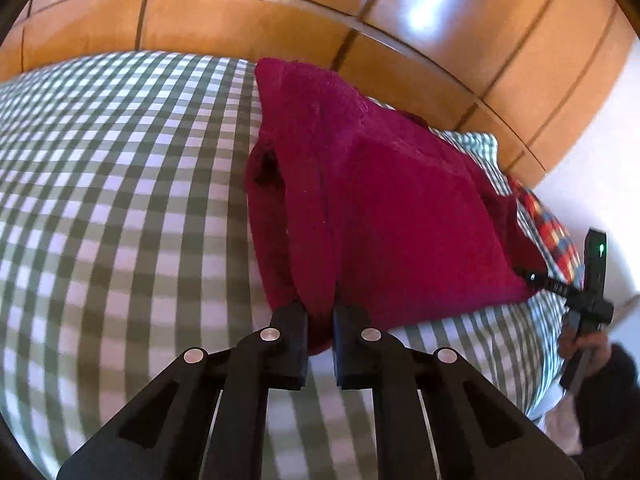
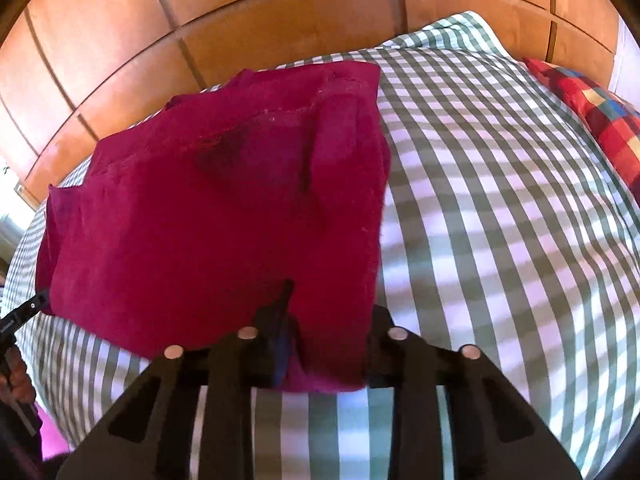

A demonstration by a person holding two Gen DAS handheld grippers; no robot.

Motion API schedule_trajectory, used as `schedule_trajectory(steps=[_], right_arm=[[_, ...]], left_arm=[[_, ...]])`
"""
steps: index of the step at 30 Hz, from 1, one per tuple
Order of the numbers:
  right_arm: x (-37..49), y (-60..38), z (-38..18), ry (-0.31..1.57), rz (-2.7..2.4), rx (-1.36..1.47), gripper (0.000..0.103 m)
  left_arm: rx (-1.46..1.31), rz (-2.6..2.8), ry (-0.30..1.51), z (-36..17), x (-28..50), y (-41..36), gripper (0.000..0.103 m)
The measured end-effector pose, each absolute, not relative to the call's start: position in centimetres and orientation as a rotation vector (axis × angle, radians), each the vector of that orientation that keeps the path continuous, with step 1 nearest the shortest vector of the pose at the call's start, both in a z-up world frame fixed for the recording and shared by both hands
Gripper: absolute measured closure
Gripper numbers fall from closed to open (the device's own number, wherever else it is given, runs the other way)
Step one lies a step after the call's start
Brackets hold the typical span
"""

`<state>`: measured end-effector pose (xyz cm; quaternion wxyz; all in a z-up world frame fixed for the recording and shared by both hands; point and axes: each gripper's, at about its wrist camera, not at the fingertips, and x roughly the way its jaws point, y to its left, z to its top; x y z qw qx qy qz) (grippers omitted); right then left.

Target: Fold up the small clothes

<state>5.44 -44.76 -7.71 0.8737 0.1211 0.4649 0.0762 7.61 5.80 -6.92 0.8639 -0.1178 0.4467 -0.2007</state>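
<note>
A bed fills both views, covered with a green-and-white checked sheet point(image 1: 120, 200) that lies smooth except for soft swells. Behind its far edge runs a glossy orange-brown wooden panelled wall point(image 1: 280, 16), with window light glaring off it. A white wall point(image 1: 608, 160) stands at the far right, and a red, blue and yellow plaid cushion point(image 2: 600, 120) rests on the bed there.

The crimson garment point(image 1: 380, 200) lies on the sheet, partly folded, stretching from its near hem toward the panelling. The left gripper point(image 1: 320, 344) has its jaws narrowed onto the near left corner of the cloth. The right gripper point(image 2: 324, 344) stands somewhat wider, with the near right corner bunched between its fingers point(image 2: 276, 332), apparently gripped.
</note>
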Motion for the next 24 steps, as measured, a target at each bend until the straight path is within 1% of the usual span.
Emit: schedule_trajectory(steps=[5, 9, 13, 15, 16, 18, 19, 20, 22, 24], right_arm=[[-1.1, -44.0, -7.7, 0.997, 0.222, 0.243, 0.082], [-6.6, -43.9, -7.7, 1.046, 0.266, 0.254, 0.082], [-9.8, -43.5, -7.6, 1.098, 0.304, 0.206, 0.081], [-10.2, -43.7, -7.1, 1.088, 0.304, 0.206, 0.068], [-10.1, -44.0, -6.7, 1.067, 0.3, 0.22, 0.053], [-9.6, -44.9, -5.1, 0.985, 0.266, 0.251, 0.038], [-9.2, -45.1, -4.5, 0.955, 0.248, 0.249, 0.035], [-8.5, -45.4, -3.9, 0.923, 0.228, 0.246, 0.032], [-7.3, -45.6, -3.5, 0.885, 0.191, 0.236, 0.031], [-5.9, -45.7, -3.6, 0.866, 0.149, 0.227, 0.032]], left_arm=[[-0.255, -0.469, 0.961, -7.0, 2.3, 7.2, 0.095], [-0.301, -0.493, 0.978, -7.1, -3.6, 8.2, 0.095], [-0.336, -0.49, 1.014, -7.6, -8.1, 9.1, 0.095], [-0.337, -0.47, 1.016, -7.5, -8.8, 9.1, 0.095], [-0.328, -0.466, 1.006, -7.2, -8.7, 9.1, 0.094], [-0.319, -0.47, 0.962, -6.2, -8.2, 9.1, 0.094], [-0.323, -0.474, 0.945, -5.7, -7.8, 9.2, 0.087], [-0.328, -0.472, 0.928, -5.2, -7.5, 9.3, 0.084], [-0.338, -0.473, 0.886, -4.4, -6.8, 9.5, 0.063], [-0.307, -0.469, 0.854, -3.7, -5.7, 9.3, 0.06]])
